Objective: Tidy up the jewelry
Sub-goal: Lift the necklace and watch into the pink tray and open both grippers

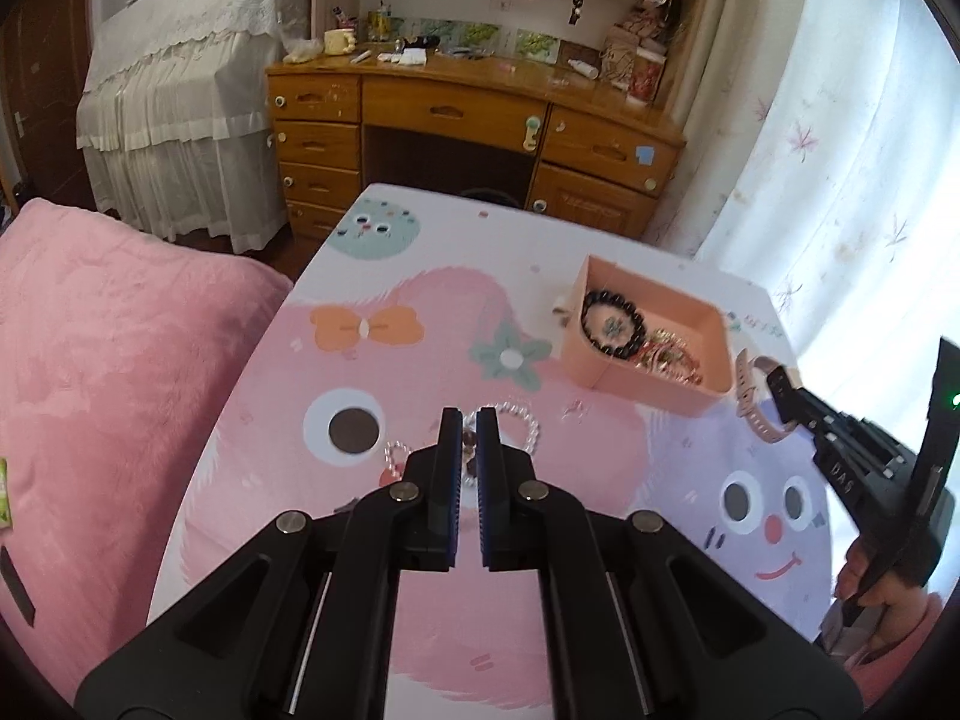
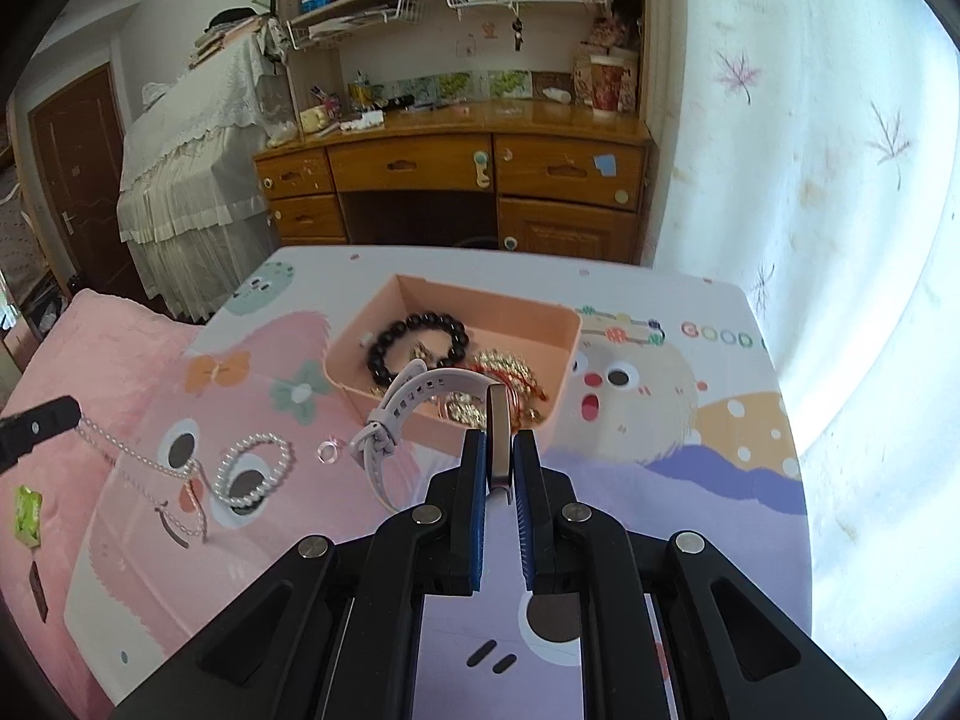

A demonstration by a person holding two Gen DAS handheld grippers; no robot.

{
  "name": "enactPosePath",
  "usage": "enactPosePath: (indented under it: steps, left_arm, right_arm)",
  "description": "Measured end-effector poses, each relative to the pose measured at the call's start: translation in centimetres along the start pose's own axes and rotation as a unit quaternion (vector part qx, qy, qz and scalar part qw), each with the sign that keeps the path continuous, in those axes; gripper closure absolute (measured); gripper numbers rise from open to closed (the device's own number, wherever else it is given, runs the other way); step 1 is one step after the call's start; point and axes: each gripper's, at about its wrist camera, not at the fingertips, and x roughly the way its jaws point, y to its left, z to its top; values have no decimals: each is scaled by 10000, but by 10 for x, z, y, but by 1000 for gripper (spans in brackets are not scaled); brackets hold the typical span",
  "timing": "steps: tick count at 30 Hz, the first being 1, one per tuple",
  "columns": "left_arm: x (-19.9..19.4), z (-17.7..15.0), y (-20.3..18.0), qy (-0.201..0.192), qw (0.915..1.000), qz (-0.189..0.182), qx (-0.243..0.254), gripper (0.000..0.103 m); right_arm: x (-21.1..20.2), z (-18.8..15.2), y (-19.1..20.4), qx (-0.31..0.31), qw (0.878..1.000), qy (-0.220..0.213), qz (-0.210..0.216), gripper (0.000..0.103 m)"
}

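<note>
Right hand-held gripper [image 2: 499, 450] pinches a watch [image 2: 420, 396], its face hidden edge-on.

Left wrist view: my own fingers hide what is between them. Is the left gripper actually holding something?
Observer: Yes. In the right wrist view the left gripper is shut on a pearl chain that hangs from its tip; the chain's lower end seems to rest on the table.
Operator: Does the right gripper have the watch by its strap or its case?
Observer: By the case. It stands edge-on between the right gripper pads, and the watch strap loops left over the pink tray.
</note>
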Motion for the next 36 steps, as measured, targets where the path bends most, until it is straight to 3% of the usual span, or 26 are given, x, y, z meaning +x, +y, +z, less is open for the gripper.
enactPosePath:
  steps: [10,16,26,36]
  left_arm:
    - [-44,63,-26,-496,9956,-742,286,101]
    - [-55,100,-56,-918,9861,-1183,718,101]
    - [-20,158,-107,-1022,9713,-1872,1058,101]
    - [56,176,-123,-569,9686,-2198,1017,101]
  right_arm:
    - [-31,38,20,-26,9991,-416,14,94]
    - [-37,59,22,85,9984,-557,-90,94]
    - [-17,83,21,292,9976,-557,-289,94]
    - [40,77,7,494,9981,-171,-328,94]
